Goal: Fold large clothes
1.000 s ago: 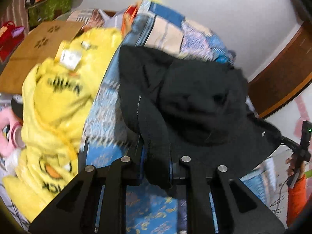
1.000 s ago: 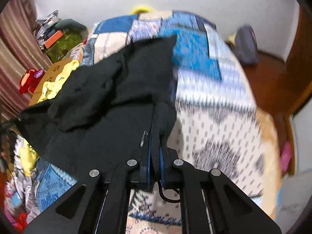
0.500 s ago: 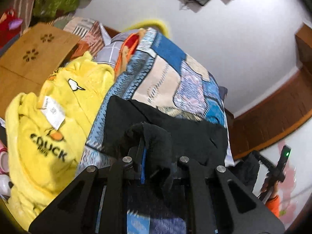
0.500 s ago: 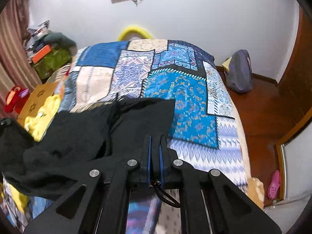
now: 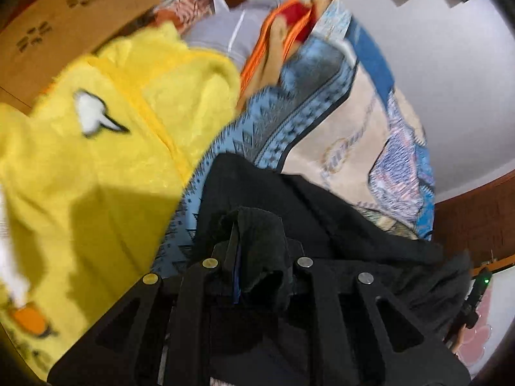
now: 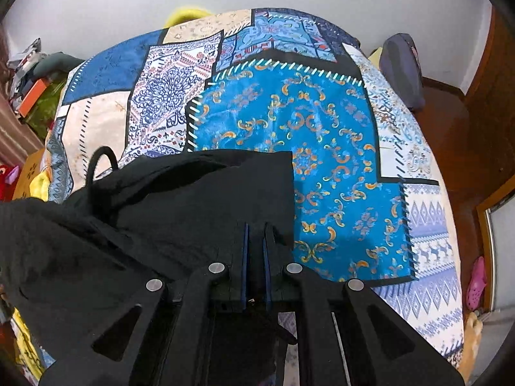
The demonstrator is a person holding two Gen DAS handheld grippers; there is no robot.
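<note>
Black knit garment [image 6: 199, 199] lies partly spread on the blue patchwork bedspread [image 6: 322, 135], one edge clamped in the left gripper [image 5: 257, 251], another in the right gripper [image 6: 256, 244]. Laying-out looks underway; next, both edges need pulling taut and flat, clear of the yellow fleece robe [image 5: 112, 148] beside it.

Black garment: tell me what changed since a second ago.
The black garment has come down from hanging bunched in the air to lie spread on the patchwork bedspread. Unchanged: the left gripper and the right gripper stay shut on its cloth, and the yellow duck robe stays beside it.
</note>
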